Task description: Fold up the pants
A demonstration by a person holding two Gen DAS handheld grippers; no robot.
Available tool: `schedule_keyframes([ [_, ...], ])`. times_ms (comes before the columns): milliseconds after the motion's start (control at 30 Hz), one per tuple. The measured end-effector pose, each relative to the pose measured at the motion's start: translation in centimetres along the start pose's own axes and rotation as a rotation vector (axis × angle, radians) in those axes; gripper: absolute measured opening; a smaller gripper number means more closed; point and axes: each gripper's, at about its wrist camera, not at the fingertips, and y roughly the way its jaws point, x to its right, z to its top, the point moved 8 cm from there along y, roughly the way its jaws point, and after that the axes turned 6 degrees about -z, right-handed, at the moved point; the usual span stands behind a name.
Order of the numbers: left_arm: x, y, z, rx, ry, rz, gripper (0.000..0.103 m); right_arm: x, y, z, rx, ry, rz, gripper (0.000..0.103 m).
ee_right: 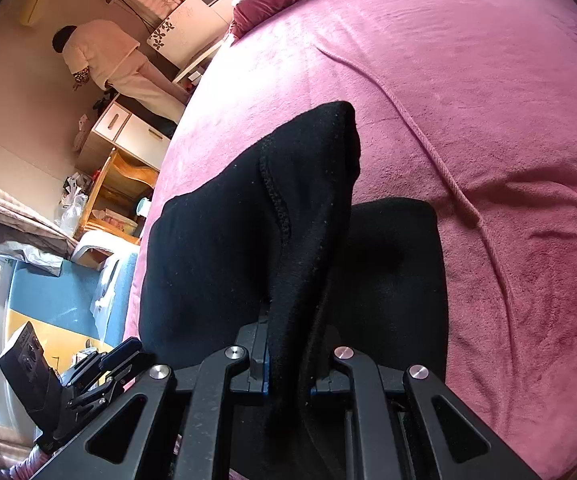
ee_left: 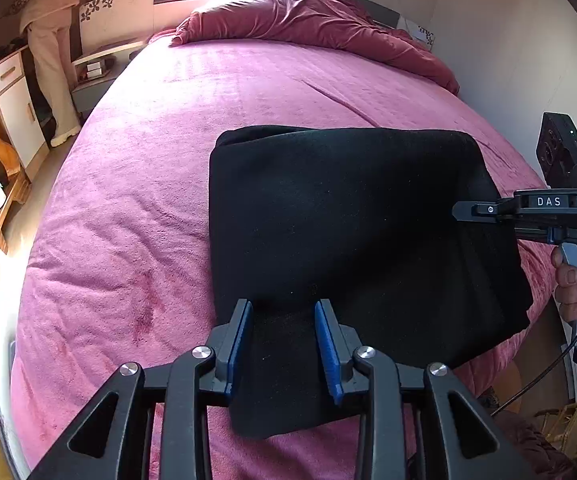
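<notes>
Now, pants (ee_left: 348,232): black, folded, frame centre, on pink bed (ee_left: 148,200).
Left gripper (ee_left: 284,344): apart, fabric between, loose.
Right gripper (ee_right: 288,376): clamped on pants.

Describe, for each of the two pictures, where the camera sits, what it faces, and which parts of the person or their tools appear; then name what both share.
Left wrist: on the left hand-held gripper, jaws apart over the black pants; the right hand shows.
Right wrist: on the right hand-held gripper, clamped on a raised fold of the pants.
Shared: pants, pink bed cover, each other's gripper.
</notes>
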Motion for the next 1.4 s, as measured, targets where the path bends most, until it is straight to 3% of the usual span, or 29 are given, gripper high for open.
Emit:
schedule_keyframes([
  [333, 0.1, -0.5, 0.0, 0.008, -0.009, -0.013, 0.033, 1.7, 2.8, -0.7, -0.037, 0.089, -0.025, 0.014],
  [533, -3.3, -2.5, 0.2, 0.056, -0.184, -0.1, 0.033, 2.3, -0.2, -0.8, 0.014, 0.107, -0.053, 0.025],
  [633, -5.8, -3.4, 0.2, 0.091, -0.258, -0.11, 0.033, 2.9, -2.9, -1.5, 0.044, 0.101, -0.061, 0.027],
  [767, -8.0, -3.1, -0.2, 0.086, -0.33, -0.109, 0.033, 3.2, -4.8, -4.1, 0.021, 0.082, -0.051, 0.028],
  [833, -8.1, -2.8, -0.3, 0.081, -0.336, -0.113, 0.033, 3.3, -4.7, -5.6, -0.004, 0.078, -0.045, 0.046],
  [967, -6.7, -2.1, -0.3, 0.065, -0.293, -0.141, 0.033, 2.7, -3.5, -7.8, -0.018, 0.1, -0.017, 0.05],
  [1100, -4.3, -1.4, -0.3, 0.042, -0.229, -0.173, 0.033, 2.3, -1.6, -7.8, -0.042, 0.094, -0.04, 0.049],
  [1133, -3.9, -1.2, -0.4, 0.036, -0.218, -0.177, 0.033, 2.1, -1.4, -7.8, -0.046, 0.077, -0.049, 0.032],
  [1167, -3.4, -1.1, -0.4, 0.03, -0.207, -0.183, 0.033, 1.9, -1.2, -7.7, -0.047, 0.052, -0.07, 0.023],
  [1233, -2.5, -1.0, -0.5, 0.024, -0.183, -0.196, 0.033, 1.3, -1.5, -7.3, -0.041, 0.023, -0.075, 0.014],
  [1400, -0.3, -1.0, -0.9, 0.0, -0.119, -0.238, 0.033, 0.4, -4.3, -6.3, 0.026, -0.051, -0.104, 0.013],
])
